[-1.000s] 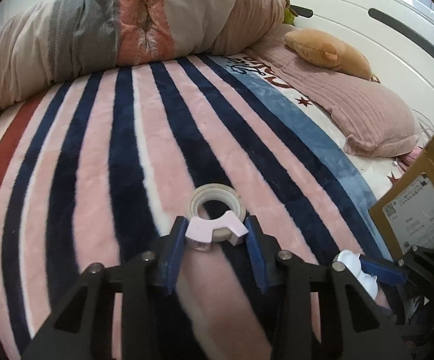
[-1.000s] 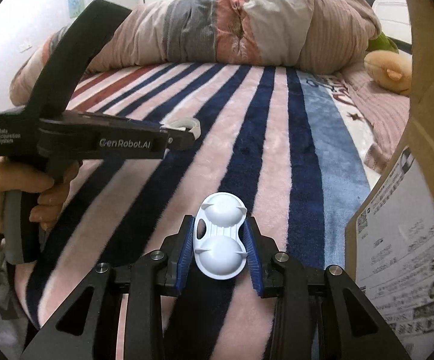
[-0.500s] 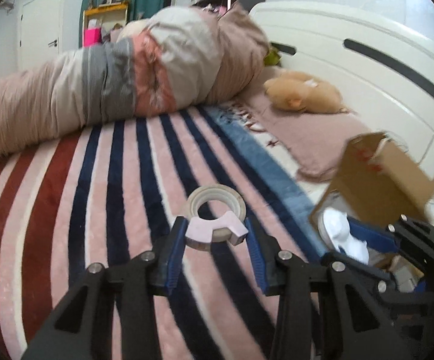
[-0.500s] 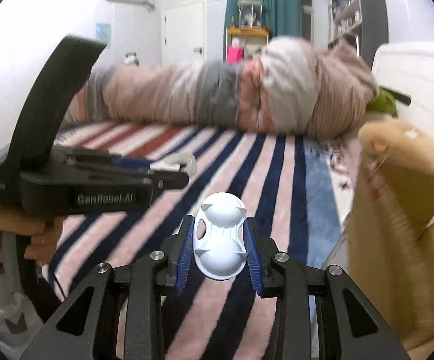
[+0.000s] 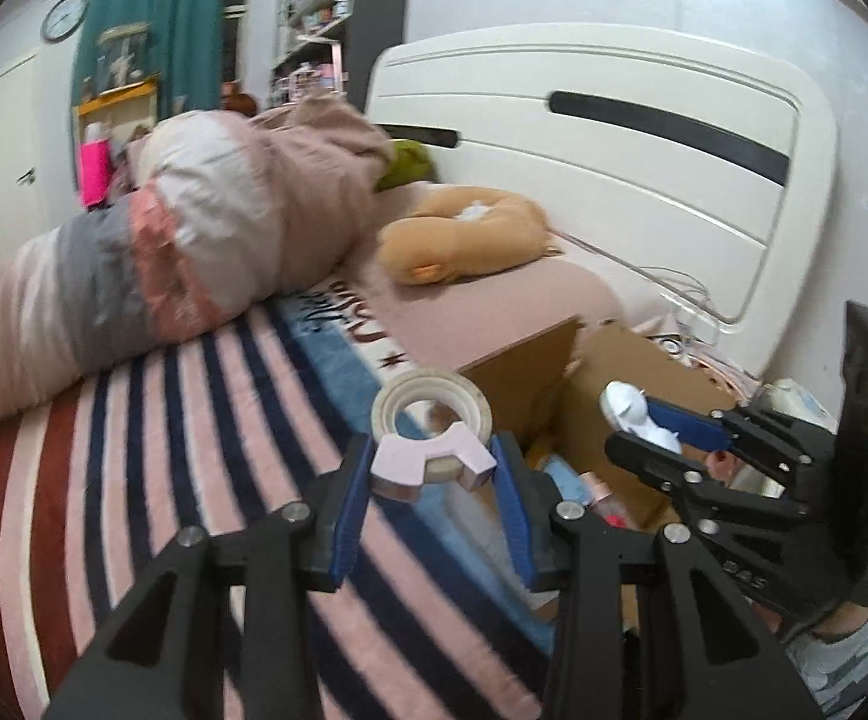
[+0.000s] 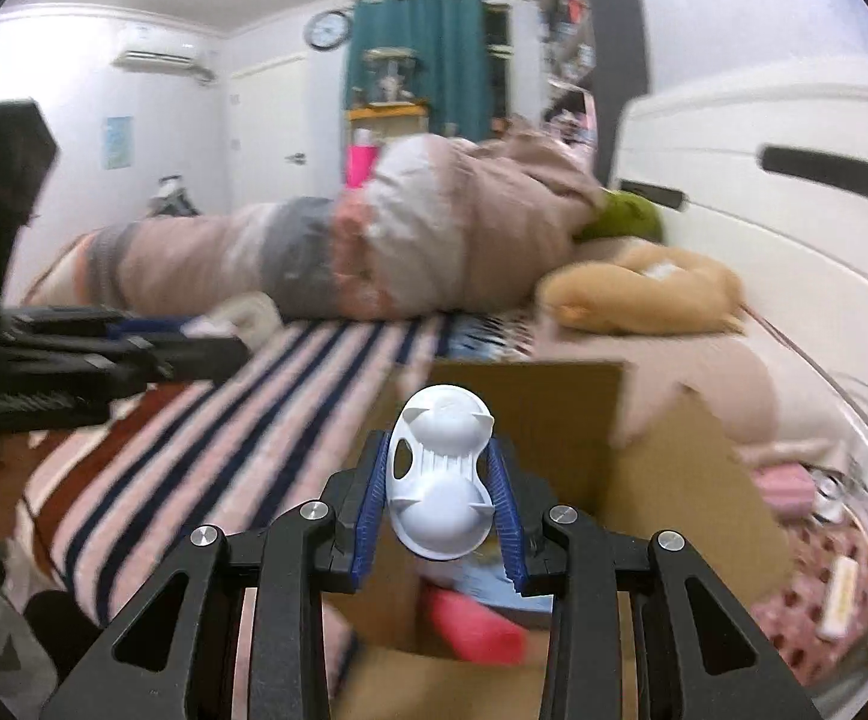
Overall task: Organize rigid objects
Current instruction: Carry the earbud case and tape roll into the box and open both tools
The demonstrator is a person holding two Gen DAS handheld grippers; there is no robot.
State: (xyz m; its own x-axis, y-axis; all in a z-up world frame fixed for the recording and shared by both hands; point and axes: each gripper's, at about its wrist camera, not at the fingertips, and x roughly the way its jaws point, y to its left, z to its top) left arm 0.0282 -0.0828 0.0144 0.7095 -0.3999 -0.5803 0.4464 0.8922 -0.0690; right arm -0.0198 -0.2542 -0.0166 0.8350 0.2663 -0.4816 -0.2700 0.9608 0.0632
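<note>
My left gripper (image 5: 432, 474) is shut on a tape dispenser (image 5: 431, 435), a pale roll in a pink holder, held above the striped blanket (image 5: 194, 480) near the cardboard box (image 5: 631, 384). My right gripper (image 6: 441, 483) is shut on a white plastic double-dome piece (image 6: 441, 471), held above the open cardboard box (image 6: 661, 480). The right gripper with its white piece (image 5: 631, 414) also shows in the left wrist view, over the box. The left gripper (image 6: 134, 354) shows at the left of the right wrist view.
The box holds a red item (image 6: 475, 630) and a light blue item (image 6: 493, 588). A rolled duvet (image 5: 164, 252) and a tan plush toy (image 5: 463, 240) lie at the far side of the bed. The white headboard (image 5: 613, 150) stands on the right.
Both grippers have risen and swung right towards the cardboard box, each still holding its object. The right gripper now hangs over the box opening.
</note>
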